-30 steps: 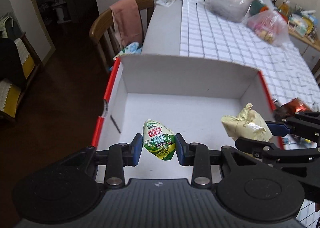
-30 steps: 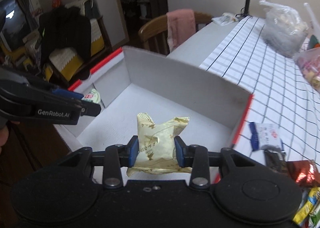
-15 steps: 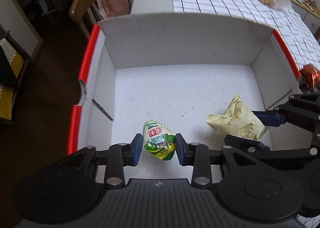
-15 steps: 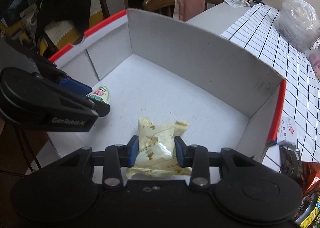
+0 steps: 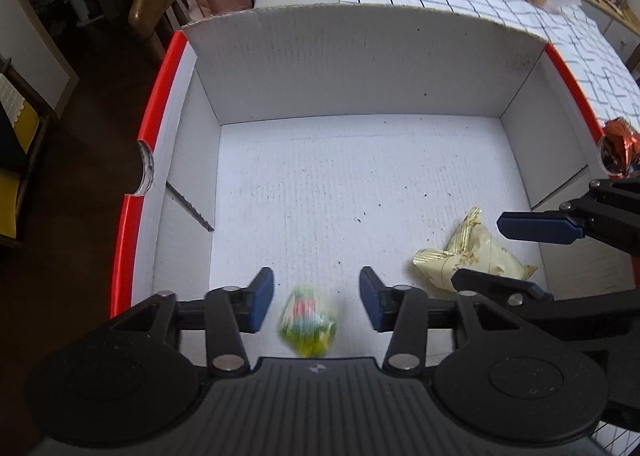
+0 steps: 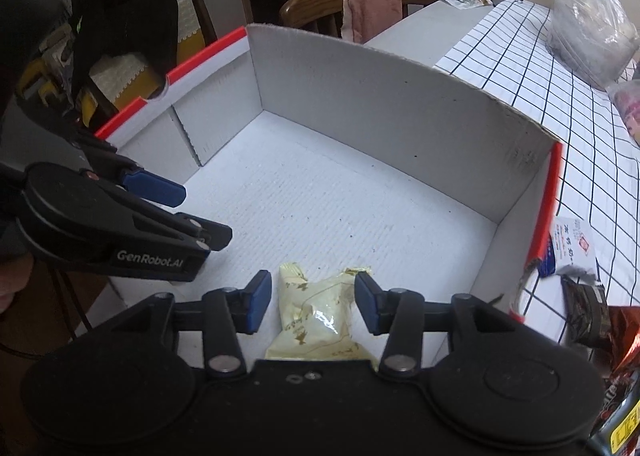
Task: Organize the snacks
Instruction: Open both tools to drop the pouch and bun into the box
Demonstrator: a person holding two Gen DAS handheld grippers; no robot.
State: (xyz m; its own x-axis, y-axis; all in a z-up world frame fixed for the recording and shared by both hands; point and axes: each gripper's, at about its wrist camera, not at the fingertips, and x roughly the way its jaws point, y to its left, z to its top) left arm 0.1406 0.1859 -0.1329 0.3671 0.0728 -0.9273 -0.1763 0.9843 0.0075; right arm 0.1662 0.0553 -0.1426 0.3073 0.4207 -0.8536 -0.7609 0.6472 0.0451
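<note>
Corrugated white box [image 5: 360, 68] — crinkly pale-yellow packet [image 6: 316, 316], blurred green packet [image 5: 308, 320].

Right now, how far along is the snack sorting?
Two snacks are just going into the box. The left tongs have just been opening, and the green packet between them is blurred and free of the pads. The right tongs have been opening too, around the yellow packet, which lies on the box floor. More snacks wait on the tablecloth beside the box.

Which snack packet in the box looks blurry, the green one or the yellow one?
The green packet, blurred between the left gripper's open fingers; the pale yellow packet looks sharp.
</note>
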